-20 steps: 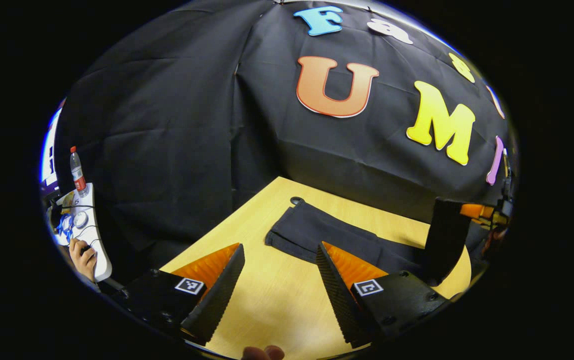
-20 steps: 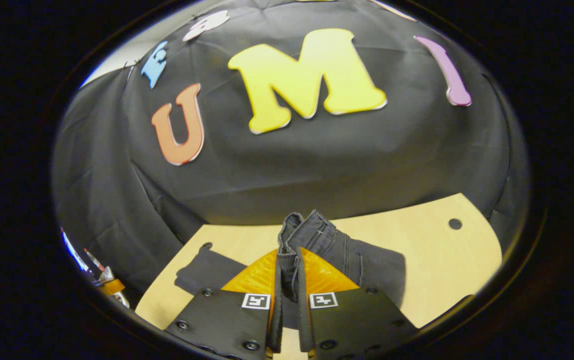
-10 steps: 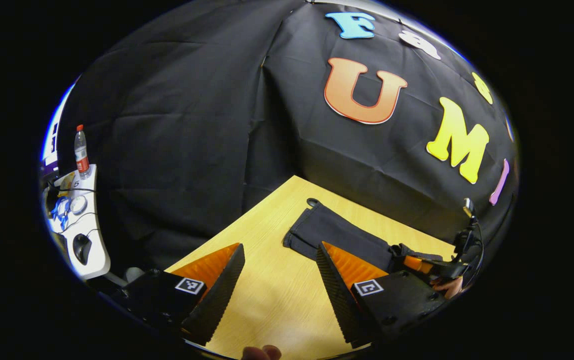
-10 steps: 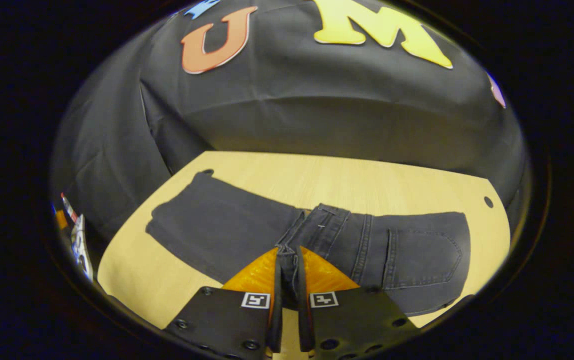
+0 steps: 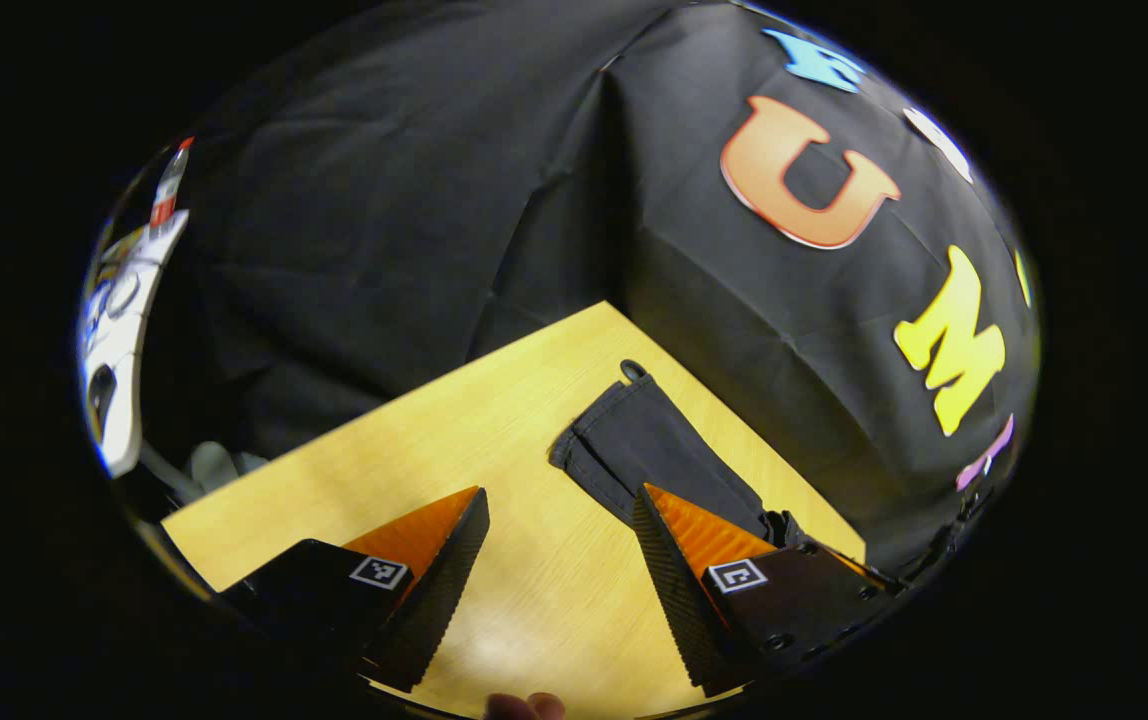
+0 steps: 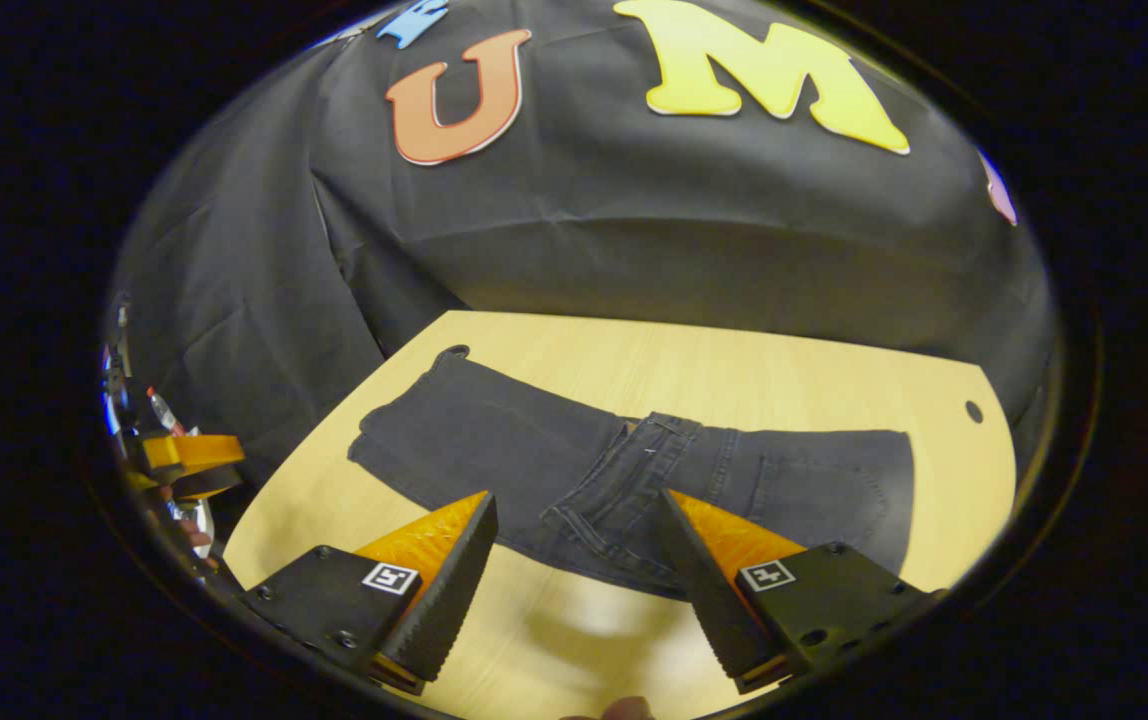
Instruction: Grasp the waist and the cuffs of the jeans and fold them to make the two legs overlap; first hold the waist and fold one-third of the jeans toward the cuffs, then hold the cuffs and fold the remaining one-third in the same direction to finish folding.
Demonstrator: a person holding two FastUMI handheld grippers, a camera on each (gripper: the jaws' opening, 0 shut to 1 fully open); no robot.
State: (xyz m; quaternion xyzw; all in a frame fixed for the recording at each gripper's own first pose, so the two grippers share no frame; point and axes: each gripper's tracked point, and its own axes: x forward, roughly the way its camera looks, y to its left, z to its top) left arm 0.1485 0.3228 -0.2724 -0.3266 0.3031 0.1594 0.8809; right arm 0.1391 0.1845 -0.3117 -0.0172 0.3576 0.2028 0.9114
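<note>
Now your right gripper [image 6: 574, 560] hangs with jaws spread over the jeans [image 6: 634, 470], which lie flat across the middle of the table [image 6: 734, 360], waist folded onto the legs. Your left gripper [image 5: 554, 545] is likewise spread, empty, near the cuffs [image 5: 624, 430] at frame centre. Denim is likely heavy, limp and thick when doubled; pinch both cuff layers deep at the hem.

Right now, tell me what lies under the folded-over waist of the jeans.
The waist rests on the legs of the jeans, which lie flat on the wooden table. How far the legs run beneath the fold is covered.
</note>
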